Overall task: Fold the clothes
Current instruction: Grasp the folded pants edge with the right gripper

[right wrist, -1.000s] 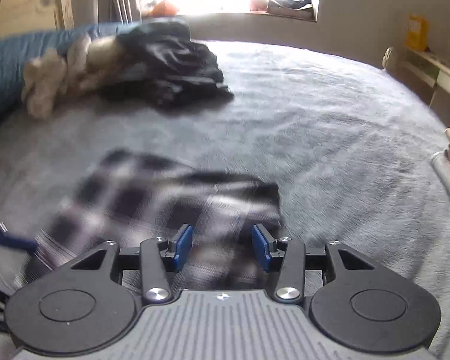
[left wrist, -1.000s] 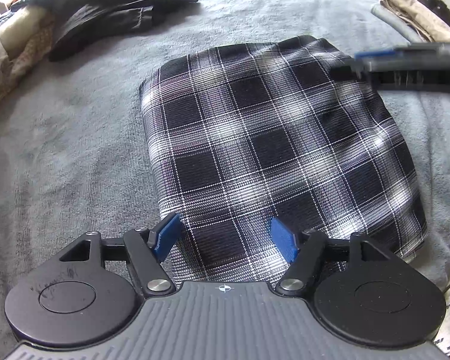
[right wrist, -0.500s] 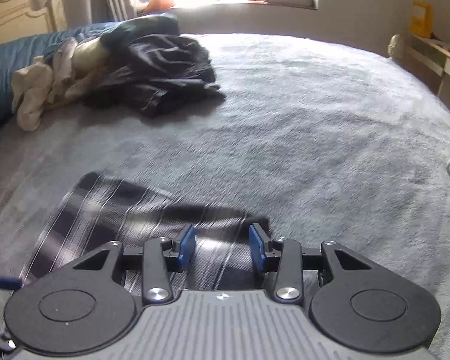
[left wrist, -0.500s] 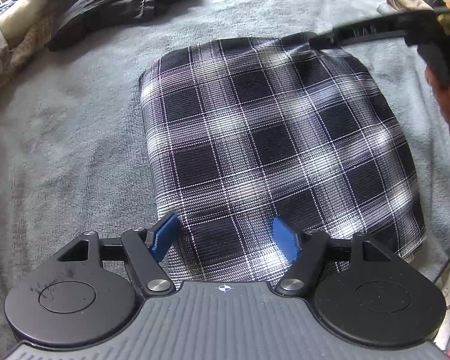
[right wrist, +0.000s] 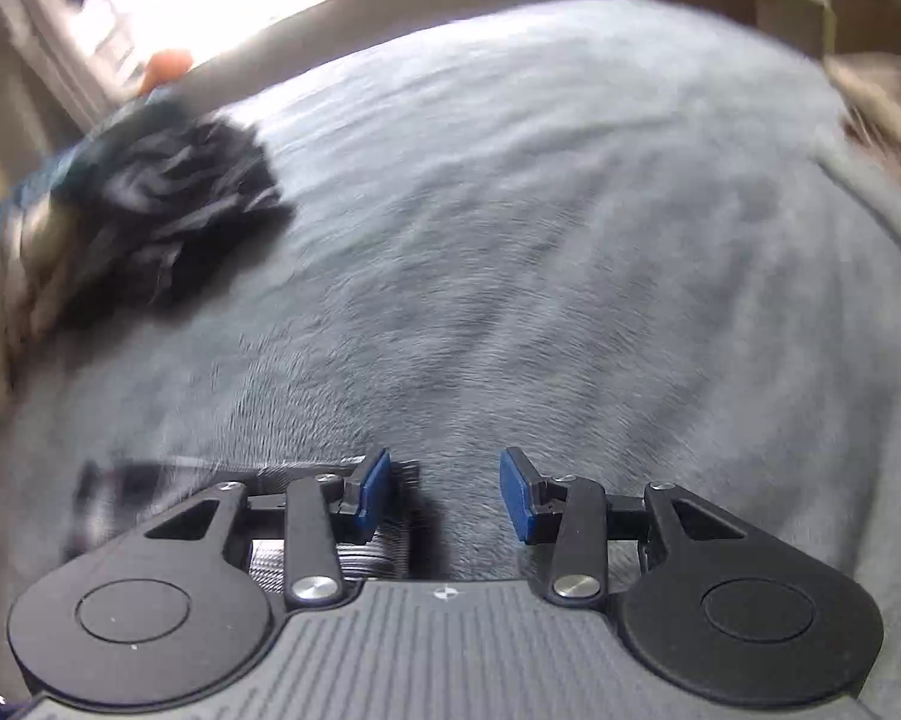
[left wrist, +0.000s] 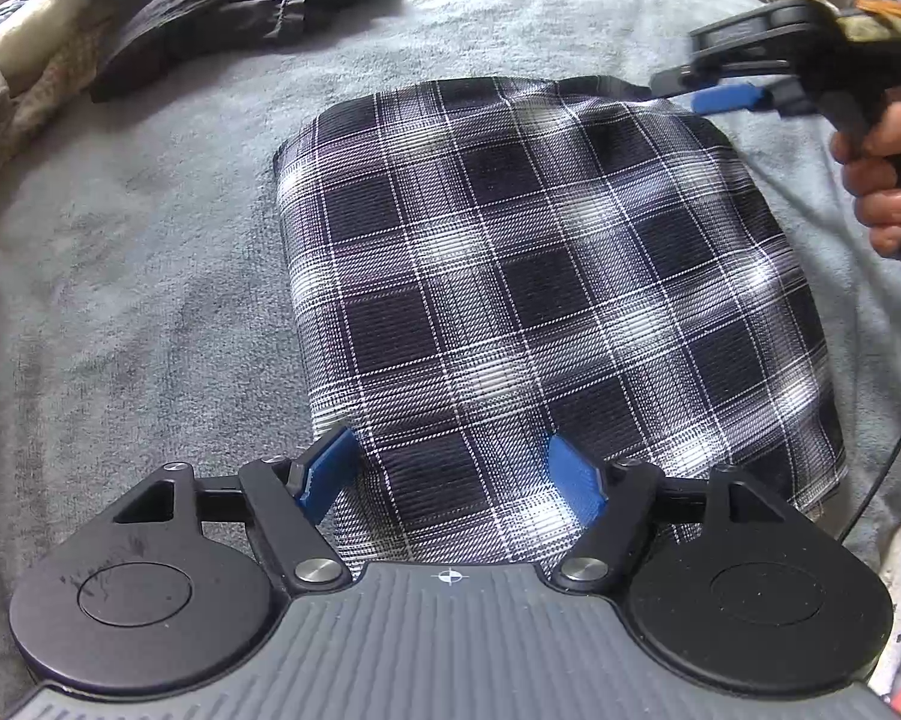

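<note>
A black-and-white plaid garment [left wrist: 528, 276] lies folded into a flat rectangle on the grey blanket [left wrist: 120, 300]. My left gripper [left wrist: 450, 444] hovers open over its near edge, the cloth lying flat between the blue pads. At the garment's far right corner a hand [left wrist: 876, 180] holds my right gripper [left wrist: 699, 93], tilted on its side. The right wrist view is blurred. There my right gripper [right wrist: 445, 459] stands open over bare blanket, with only the plaid corner [right wrist: 126, 480] showing beneath its left finger.
A heap of dark clothes [left wrist: 222, 6] lies at the far left of the bed, also in the right wrist view [right wrist: 174, 222], with beige cloth [left wrist: 24, 60] beside it. A thin black cable [left wrist: 894, 450] hangs at the right edge. Grey blanket surrounds the garment.
The right gripper slid from above the garment's far edge out to its far right corner and rolled. In its own view the plaid slipped to the lower left. The left gripper stayed put.
</note>
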`<state>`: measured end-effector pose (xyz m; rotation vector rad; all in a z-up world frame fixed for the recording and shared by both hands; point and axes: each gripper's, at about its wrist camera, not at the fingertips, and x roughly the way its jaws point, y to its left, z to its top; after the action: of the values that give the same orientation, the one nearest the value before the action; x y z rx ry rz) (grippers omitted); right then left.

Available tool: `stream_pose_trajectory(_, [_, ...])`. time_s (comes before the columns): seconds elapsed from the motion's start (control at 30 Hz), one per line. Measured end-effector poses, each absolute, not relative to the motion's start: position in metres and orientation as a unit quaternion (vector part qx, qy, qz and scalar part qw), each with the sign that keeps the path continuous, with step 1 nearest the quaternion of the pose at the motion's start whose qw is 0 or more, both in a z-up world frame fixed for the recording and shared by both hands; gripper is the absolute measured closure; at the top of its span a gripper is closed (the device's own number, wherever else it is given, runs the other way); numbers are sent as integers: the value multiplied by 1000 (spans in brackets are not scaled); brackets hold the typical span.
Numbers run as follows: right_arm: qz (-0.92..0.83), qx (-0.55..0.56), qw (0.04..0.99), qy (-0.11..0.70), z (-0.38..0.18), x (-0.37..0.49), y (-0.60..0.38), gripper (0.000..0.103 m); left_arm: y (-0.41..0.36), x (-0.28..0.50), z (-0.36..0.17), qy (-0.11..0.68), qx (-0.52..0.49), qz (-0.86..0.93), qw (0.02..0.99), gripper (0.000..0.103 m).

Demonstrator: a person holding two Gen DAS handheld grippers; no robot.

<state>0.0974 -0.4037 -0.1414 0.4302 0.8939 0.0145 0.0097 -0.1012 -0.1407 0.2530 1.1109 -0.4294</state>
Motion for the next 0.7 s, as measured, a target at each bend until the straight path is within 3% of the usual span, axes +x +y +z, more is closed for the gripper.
stream_pose_trajectory(0.27, [46, 373, 834, 404, -154, 56, -451, 42, -65, 30, -132, 516, -4, -200, 833, 31])
stream_pose_trajectory(0.7, [83, 450, 780, 426, -179, 50, -439, 38, -52, 33, -147, 551, -45, -187, 812, 31])
